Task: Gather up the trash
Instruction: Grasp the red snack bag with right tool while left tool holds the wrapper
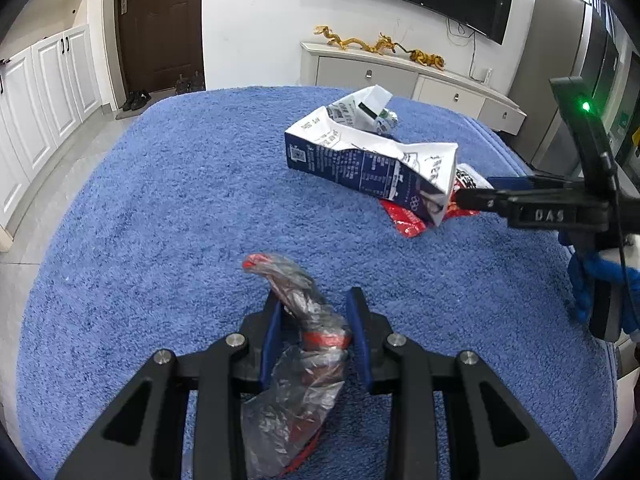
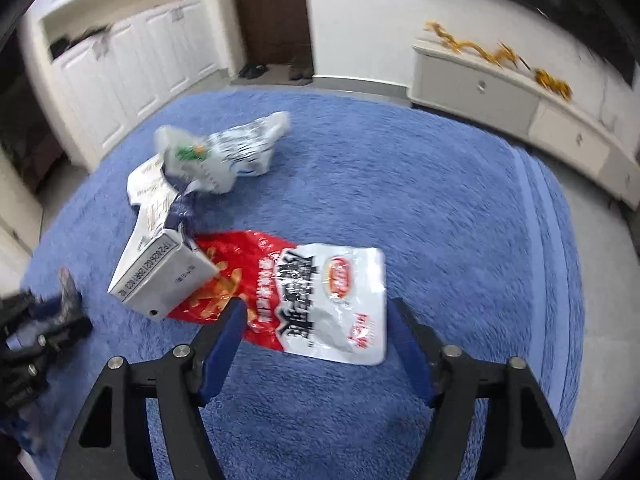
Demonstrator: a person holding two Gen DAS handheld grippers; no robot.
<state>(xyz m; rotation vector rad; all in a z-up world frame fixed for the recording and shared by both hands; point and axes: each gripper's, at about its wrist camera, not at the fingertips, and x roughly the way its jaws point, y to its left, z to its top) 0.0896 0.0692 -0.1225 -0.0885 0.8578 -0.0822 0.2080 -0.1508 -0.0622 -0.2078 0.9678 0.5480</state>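
Left tongs [image 1: 316, 320] clamped on plastic wrapper [image 1: 308, 320]; right tongs [image 2: 316, 320] apart above snack bag's [image 2: 332, 300] near edge.

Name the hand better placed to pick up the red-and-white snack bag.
Right: its open tool hovers directly over the red-and-white snack bag, while the left tool already grips a crumpled clear plastic wrapper.

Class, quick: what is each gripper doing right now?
Left gripper: shut on the wrapper.
Right gripper: open, over the snack bag, holding nothing.
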